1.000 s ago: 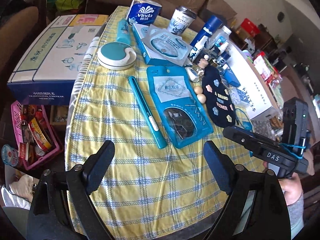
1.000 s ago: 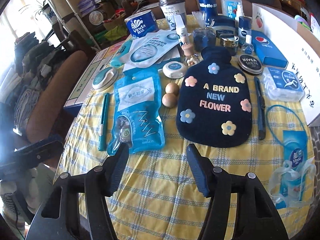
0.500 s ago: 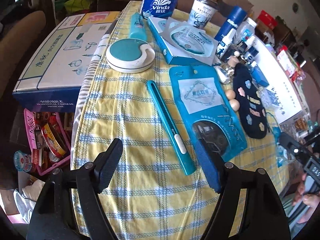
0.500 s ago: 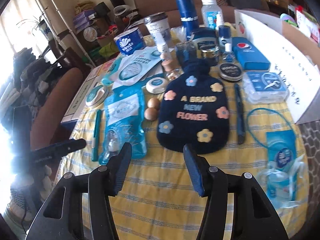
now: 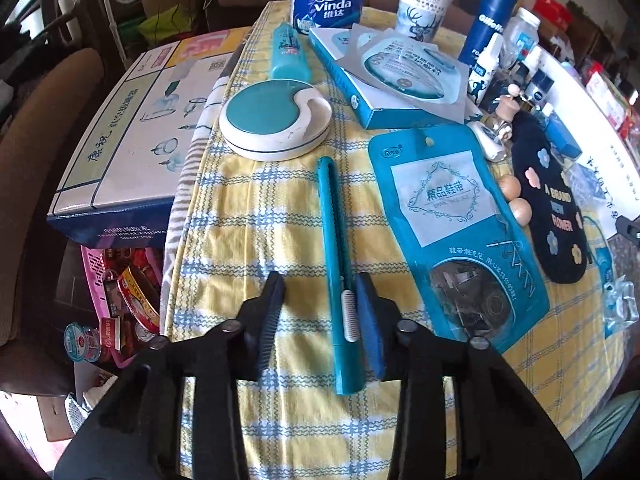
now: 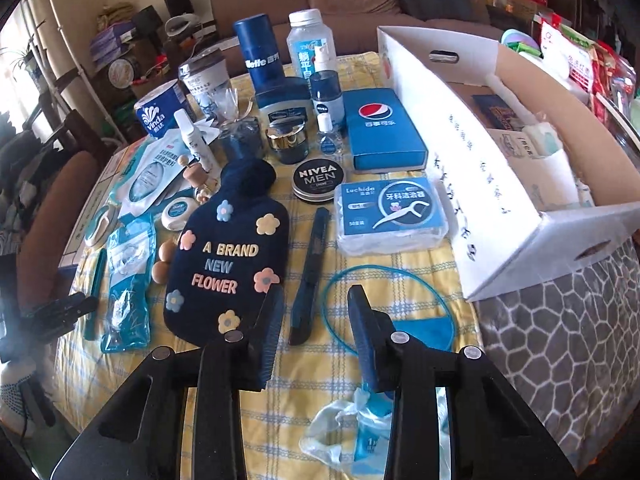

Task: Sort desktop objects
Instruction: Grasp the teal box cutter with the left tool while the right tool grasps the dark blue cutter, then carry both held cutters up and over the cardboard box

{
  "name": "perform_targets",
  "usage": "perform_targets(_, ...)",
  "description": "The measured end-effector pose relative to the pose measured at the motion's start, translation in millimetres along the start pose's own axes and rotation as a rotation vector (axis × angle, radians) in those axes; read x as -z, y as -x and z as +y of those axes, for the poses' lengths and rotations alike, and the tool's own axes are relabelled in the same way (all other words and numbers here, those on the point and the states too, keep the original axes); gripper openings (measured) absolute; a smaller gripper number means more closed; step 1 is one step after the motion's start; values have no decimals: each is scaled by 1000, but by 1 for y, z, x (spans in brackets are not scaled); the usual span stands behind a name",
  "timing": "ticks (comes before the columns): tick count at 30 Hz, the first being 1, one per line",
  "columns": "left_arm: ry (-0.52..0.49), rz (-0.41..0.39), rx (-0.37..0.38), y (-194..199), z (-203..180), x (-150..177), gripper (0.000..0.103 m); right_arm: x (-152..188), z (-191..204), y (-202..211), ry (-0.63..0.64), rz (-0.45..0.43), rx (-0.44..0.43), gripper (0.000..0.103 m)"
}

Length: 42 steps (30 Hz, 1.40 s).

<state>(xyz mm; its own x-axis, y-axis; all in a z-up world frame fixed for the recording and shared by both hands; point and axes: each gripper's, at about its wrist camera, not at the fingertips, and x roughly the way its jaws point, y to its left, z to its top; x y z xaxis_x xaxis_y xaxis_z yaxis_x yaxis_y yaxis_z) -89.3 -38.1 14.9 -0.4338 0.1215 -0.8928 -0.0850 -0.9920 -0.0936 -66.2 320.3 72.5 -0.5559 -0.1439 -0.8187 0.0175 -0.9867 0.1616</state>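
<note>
Left gripper: jaws closing around the teal pen; right pad seems to touch it, left pad apart.
Right gripper: jaws closing with nothing gripped, hovering above the dark pen.
Table: yellow checked cloth lying under crowded blue things.
Middle: teal pouch just beside the teal pen; navy hot-water bottle beside the dark pen.
Far: white box sitting at the right edge; brown sofa standing behind.
</note>
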Motion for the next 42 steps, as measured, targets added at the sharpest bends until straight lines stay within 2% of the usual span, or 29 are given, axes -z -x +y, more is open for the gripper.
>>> perform_targets(2,25,3,30,0,7,0,27,-2,3,-17,10,25,-1,35)
perform_targets(6,27,5,22,0,9,-1,30,-2,8,-43,15,60,11,35)
perform_targets(10,-12,-1,-7,-2,1,0,36,-1,10,-54,18,63,11,35)
perform_targets(12,-12,-3,8,-2,-1,1,44,-3,9,-55,11,60,13,35)
perform_targets(14,-8,-4,15,-2,-1,0,45,-4,9,-55,15,69,30,35)
perform_targets(20,-46,-23,3,-2,-3,3,38,-2,16,-61,81,92,88,34)
perform_targets(25,-25,-31,32,-2,1,3,41,1,12,-69,84,102,91,34)
perform_targets(27,-50,-37,16,-2,-2,4,40,1,16,-68,115,98,101,26)
perform_targets(28,-63,-42,11,-2,-3,5,34,1,18,-67,129,93,103,15)
perform_targets(29,-66,-48,12,-1,-3,5,13,0,20,-65,137,84,111,12)
perform_targets(35,-8,-31,89,4,10,3,13,-5,26,-47,138,32,84,11)
perform_targets(42,33,-69,196,32,17,1,13,-7,26,-18,97,-7,35,11)
